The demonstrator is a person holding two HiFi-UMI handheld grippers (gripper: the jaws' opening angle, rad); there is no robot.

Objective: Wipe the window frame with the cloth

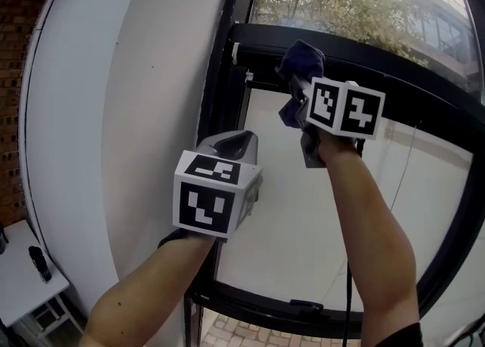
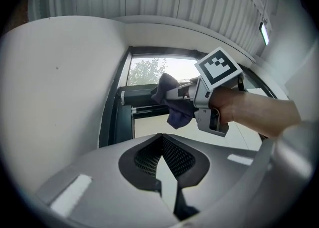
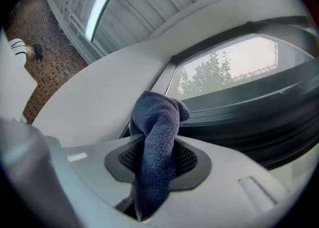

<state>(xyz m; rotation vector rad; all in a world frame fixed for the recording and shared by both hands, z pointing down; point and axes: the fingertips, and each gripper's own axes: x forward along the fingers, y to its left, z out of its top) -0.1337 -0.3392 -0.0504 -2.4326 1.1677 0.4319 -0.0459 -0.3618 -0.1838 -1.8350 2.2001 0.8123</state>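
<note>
A dark blue cloth (image 1: 302, 59) is bunched in my right gripper (image 1: 298, 86), which is shut on it and holds it up against the black horizontal bar of the window frame (image 1: 402, 65). In the right gripper view the cloth (image 3: 158, 117) fills the gap between the jaws, with the frame bar (image 3: 249, 110) just beyond it. My left gripper (image 1: 241, 139) hangs lower and to the left, near the frame's upright (image 1: 220, 103), jaws together on nothing. The left gripper view shows its tips (image 2: 162, 138) meeting, and the right gripper (image 2: 175, 94) with the cloth (image 2: 177, 111) ahead.
A white curved wall (image 1: 114, 110) runs along the left of the window. A small white table (image 1: 19, 266) with a dark object (image 1: 39, 262) stands at lower left. A thin cable (image 1: 349, 292) hangs by my right arm. A handle (image 1: 303, 305) sits on the lower frame bar.
</note>
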